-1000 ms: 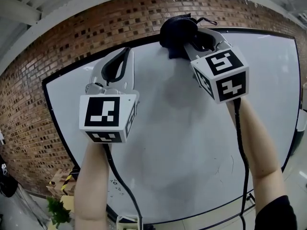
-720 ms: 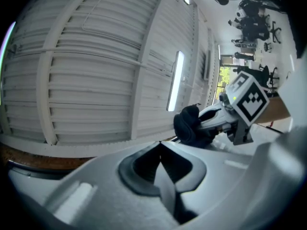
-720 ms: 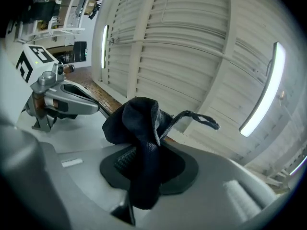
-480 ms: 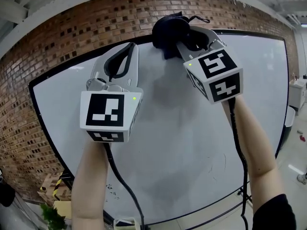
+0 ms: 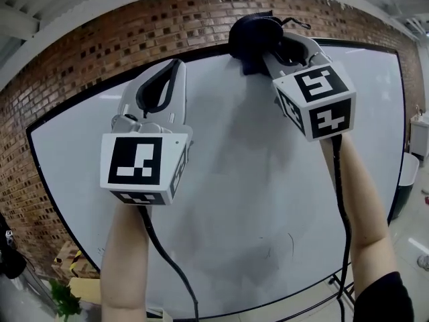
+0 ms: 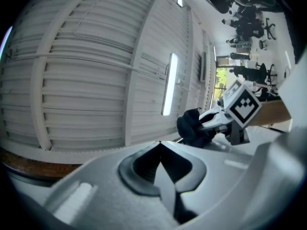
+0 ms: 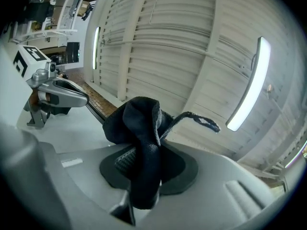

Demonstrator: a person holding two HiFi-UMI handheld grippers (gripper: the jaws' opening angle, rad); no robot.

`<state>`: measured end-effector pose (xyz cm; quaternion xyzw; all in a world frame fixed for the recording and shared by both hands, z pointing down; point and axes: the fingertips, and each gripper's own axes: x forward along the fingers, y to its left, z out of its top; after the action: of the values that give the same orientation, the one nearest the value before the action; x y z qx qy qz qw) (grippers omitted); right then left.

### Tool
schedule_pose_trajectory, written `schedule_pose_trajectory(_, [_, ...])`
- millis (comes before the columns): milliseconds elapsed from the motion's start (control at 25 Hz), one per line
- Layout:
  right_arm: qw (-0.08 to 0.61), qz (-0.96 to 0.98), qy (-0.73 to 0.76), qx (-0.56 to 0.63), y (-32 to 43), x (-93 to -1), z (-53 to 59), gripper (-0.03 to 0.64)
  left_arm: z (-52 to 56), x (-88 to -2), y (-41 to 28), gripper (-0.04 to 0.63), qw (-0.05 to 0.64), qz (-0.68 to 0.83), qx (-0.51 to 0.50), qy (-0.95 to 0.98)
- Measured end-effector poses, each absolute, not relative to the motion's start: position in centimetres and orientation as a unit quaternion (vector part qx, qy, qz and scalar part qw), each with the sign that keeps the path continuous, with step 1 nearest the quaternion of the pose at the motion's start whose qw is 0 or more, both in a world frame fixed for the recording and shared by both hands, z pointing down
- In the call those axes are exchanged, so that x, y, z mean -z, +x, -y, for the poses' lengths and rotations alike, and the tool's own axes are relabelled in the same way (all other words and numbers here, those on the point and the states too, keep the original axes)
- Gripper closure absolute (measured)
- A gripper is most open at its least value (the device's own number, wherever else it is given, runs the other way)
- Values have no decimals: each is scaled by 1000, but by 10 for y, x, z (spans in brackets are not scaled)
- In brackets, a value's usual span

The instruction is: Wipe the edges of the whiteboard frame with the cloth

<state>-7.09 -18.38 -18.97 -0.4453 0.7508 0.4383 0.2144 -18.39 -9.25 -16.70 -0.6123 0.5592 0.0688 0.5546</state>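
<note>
Brickwork at far left and along the top: a red-brown brick wall (image 5: pixel 60 113) behind a large white whiteboard (image 5: pixel 234 200) set in a thin black whiteboard frame (image 5: pixel 80 109).

Left of centre, a grey plastic left tool (image 5: pixel 176 64) with a black-and-white marker cube, raised on a bare left forearm (image 5: pixel 124 260) in front of the board's upper left part. Thin black cable (image 5: pixel 167 267) trailing down beneath it. Closed on nothing, both tips pressed together to a point. Tips just beside the top edge of the frame; cannot tell whether touching.

Right of centre and higher, a matching grey right tool (image 5: pixel 268 45) with its own marker cube, on a bare right forearm (image 5: pixel 362 206) ending in a black sleeve (image 5: pixel 382 300). Clamped on a dark, bunched fabric cloth (image 5: pixel 251 35), with a thin loop of cord sticking out to the right. Most of the cloth bulging past the tips and lying against the top edge of the frame, well to the right of the left tool.

Above everything in both gripper views, a white ribbed ceiling (image 7: pixel 182 42) with a long bright strip light (image 7: pixel 247 87).
</note>
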Motion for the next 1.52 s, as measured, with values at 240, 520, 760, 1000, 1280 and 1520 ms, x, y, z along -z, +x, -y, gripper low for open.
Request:
schedule_pose_trajectory(240, [225,-755,-440,-431,-4,191,221,534,116,169,-139,591,557,-571,-83,-598])
schedule_pose_trajectory(520, [221,-750,-446,-436,46,187,241,535,131,172,-81,591,570,-570,-73,-587])
schedule_pose_trajectory(760, [209,-756,-438,-439,73,176,255,534,151,168,-35,591,561,-566,-71,-599])
schedule_pose_trajectory(1000, [217,-763,-424,-436,91,174,270,534,181,165,-8,591,529,-561,-90,-630])
schedule_pose_trajectory(1280, [212,-761,-419,-448,90,171,268,534,188,164,26,591,543,-528,-101,-645])
schedule_pose_trajectory(1520, [247,-791,-396,-395,96,177,270,534,192,169,54,591,564,-498,-84,-653])
